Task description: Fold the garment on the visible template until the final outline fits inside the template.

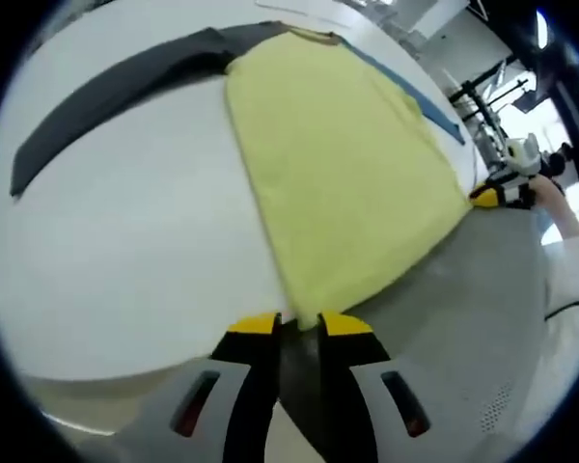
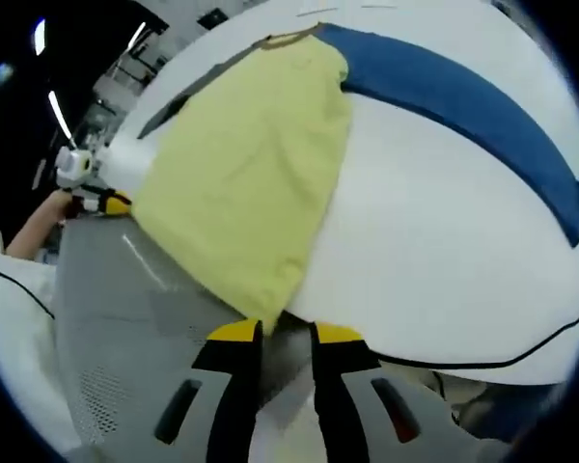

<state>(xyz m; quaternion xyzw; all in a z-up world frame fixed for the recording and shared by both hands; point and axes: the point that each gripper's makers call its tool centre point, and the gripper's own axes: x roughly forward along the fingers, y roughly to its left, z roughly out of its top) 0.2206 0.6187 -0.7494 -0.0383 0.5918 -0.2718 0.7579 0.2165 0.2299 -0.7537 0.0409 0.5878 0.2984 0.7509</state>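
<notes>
A yellow garment (image 1: 338, 164) lies flat on the white table (image 1: 125, 260), with a dark grey sleeve (image 1: 116, 87) spread to one side and a blue sleeve (image 2: 463, 96) to the other. My left gripper (image 1: 299, 323) is shut on one near corner of the yellow hem. My right gripper (image 2: 285, 333) is shut on the other near hem corner of the garment (image 2: 251, 174). Each gripper also appears in the other's view: the right gripper (image 1: 497, 193) at the far hem corner, the left gripper (image 2: 101, 203) likewise, held by a hand.
A grey perforated surface (image 2: 106, 318) sits at the table's near edge between the two grippers. A person's white sleeve (image 1: 569, 270) is at the side. Stands and equipment (image 1: 502, 96) are beyond the far table edge.
</notes>
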